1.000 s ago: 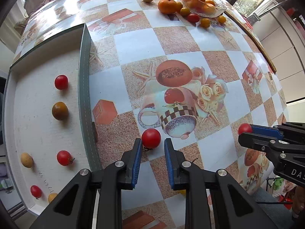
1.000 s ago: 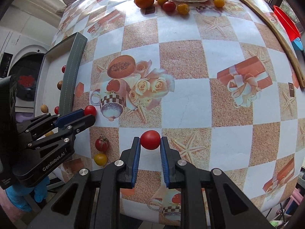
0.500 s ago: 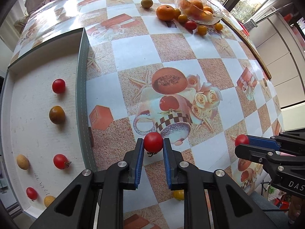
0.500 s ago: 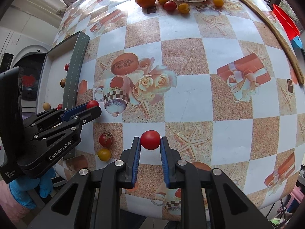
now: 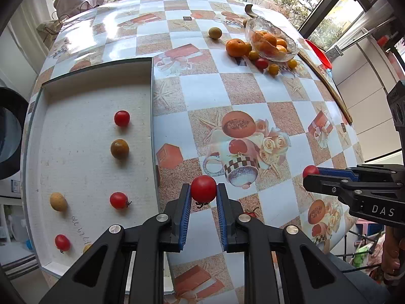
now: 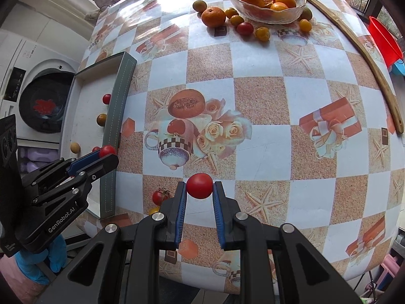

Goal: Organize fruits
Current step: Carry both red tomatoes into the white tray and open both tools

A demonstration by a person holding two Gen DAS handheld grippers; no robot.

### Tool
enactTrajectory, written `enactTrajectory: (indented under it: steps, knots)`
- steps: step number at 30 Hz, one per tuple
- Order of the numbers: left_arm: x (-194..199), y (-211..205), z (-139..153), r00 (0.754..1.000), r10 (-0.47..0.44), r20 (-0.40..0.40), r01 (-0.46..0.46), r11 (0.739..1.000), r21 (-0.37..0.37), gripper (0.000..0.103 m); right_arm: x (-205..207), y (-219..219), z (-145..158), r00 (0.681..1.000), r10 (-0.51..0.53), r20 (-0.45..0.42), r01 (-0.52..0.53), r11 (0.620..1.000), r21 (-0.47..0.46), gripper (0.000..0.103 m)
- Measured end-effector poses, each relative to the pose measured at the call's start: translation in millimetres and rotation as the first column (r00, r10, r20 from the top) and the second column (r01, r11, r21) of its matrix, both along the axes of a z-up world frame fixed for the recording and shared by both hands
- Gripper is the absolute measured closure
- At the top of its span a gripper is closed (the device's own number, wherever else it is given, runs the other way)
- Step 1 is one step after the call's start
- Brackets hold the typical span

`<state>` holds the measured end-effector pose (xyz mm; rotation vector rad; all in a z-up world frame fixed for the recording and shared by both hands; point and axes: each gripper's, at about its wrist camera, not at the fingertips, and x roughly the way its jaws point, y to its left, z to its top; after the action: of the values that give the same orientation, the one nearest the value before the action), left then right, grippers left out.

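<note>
I see the surface [image 5: 207, 91] first, covered in a checkered cloth printed with gift boxes, starfish and a cup with roses. On its left side lies a shallow white tray [image 5: 76, 116] with a grey rim, and I count three red cherry tomatoes, a brownish one [image 5: 119, 149] and a pale yellow fruit [image 5: 58, 202] spread apart on its floor; another small yellow piece sits at the near edge, half hidden behind my left tool.

At the far end stands a glass bowl [image 6: 291, 12] holding oranges, with a loose mandarin [image 6: 213, 16] just beside it and several small red, yellow and green fruits scattered around its base.

My left tool [image 5: 203, 197] is pinching a red cherry tomato [image 5: 203, 189] between its blue pads, held over the cloth just right of the tray's rim. My right tool [image 6: 199, 192] is likewise pressed onto a second red tomato [image 6: 199, 185], over the near middle of the surface.

Below and between the tools, a stemmed red tomato [image 6: 158, 195] rests on the cloth with a small yellow one [image 6: 153, 210] just beside it; from the left wrist view I can barely make them out behind the fingers.
</note>
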<state>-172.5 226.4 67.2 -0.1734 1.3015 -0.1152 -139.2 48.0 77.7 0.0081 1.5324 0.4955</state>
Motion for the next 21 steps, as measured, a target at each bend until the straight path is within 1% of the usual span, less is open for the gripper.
enactTrajectory:
  steps: [5,11,16,21]
  knots:
    - [-13.6,25.5,6.1,0.997,0.072,0.014,-0.073,0.997,0.011,0.082,1.0,20.6,5.2,0.999,0.049,0.008,-0.049,0.999,0.002,0.08]
    - [-33.6,64.8,8.8,0.983,0.181,0.021,-0.181,0.983,0.031,0.082,2.6,56.2,12.0,0.991,0.129,0.021,-0.13,0.991,0.015,0.08]
    - [-45.8,92.4,3.4,0.967,0.255,0.017,-0.256,0.966,0.048,0.082,3.1,92.2,14.8,0.979,0.201,0.03,-0.202,0.979,0.03,0.08]
    - [-50.2,111.2,-8.1,0.953,0.304,0.006,-0.304,0.951,0.062,0.082,5.4,126.7,14.2,0.964,0.265,0.036,-0.266,0.963,0.041,0.08]
